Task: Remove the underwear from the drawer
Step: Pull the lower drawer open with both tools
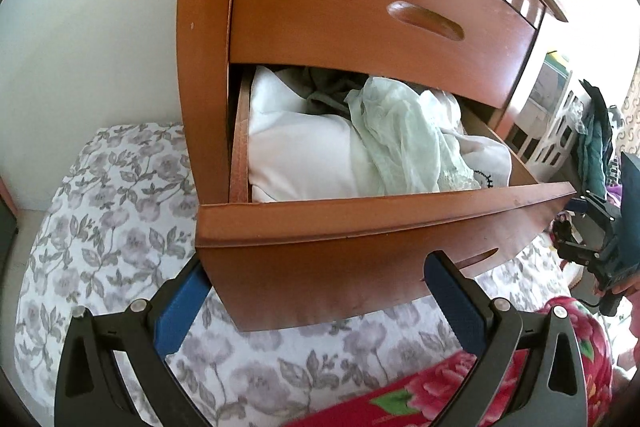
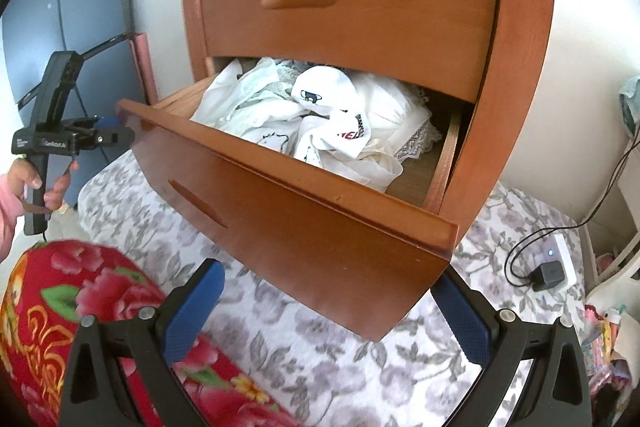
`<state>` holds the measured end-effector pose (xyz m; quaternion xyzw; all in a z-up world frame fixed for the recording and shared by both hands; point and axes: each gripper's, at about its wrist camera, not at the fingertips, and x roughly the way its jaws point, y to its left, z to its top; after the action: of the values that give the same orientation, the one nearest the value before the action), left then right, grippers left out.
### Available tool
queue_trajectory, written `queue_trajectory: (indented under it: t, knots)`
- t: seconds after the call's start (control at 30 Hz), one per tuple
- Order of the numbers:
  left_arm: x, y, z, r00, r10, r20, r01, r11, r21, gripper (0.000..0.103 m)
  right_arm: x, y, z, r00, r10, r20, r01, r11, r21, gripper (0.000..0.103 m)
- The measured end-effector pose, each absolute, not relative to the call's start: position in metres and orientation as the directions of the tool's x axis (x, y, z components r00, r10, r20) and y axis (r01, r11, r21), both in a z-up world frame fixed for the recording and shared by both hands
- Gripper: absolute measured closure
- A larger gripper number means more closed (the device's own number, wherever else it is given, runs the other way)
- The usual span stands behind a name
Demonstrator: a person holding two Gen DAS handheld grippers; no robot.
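The lower drawer (image 1: 360,223) of a wooden nightstand stands pulled out. Inside lie a folded white cloth (image 1: 304,155), a pale green sheer garment (image 1: 400,139) and a dark cloth behind them. The right wrist view shows the same drawer (image 2: 280,211) filled with crumpled white garments (image 2: 320,123), some with printed marks. My left gripper (image 1: 318,263) is open, low in front of the drawer's front panel, holding nothing. My right gripper (image 2: 327,273) is open too, below the panel's right corner. Each gripper shows in the other's view: the left one (image 2: 108,129) in a hand, the right one (image 1: 576,211).
The upper drawer (image 1: 380,7) is closed. Under the nightstand spreads a grey floral sheet (image 1: 100,227) with a red floral blanket (image 2: 60,307) on it. A charger and white power strip (image 2: 552,267) lie at the right. A dark blue cabinet (image 2: 60,7) stands at the left.
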<state>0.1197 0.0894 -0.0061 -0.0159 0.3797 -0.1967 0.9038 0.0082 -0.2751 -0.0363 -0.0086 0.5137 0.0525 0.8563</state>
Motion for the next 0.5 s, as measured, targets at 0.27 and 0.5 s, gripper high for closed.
queue_trajectory:
  t: [0.27,0.5]
  knots:
    - [0.099,0.092,-0.007,0.64,-0.353,-0.682,0.34,0.927,-0.161,0.0,-0.014,-0.268,-0.029,0.45,0.126,-0.884,-0.129,0.989,0.075,0.0]
    - [0.096,0.091,-0.006,0.644,-0.351,-0.68,0.342,0.927,-0.154,0.0,-0.013,-0.269,-0.026,0.458,0.127,-0.88,-0.118,0.99,0.082,0.0]
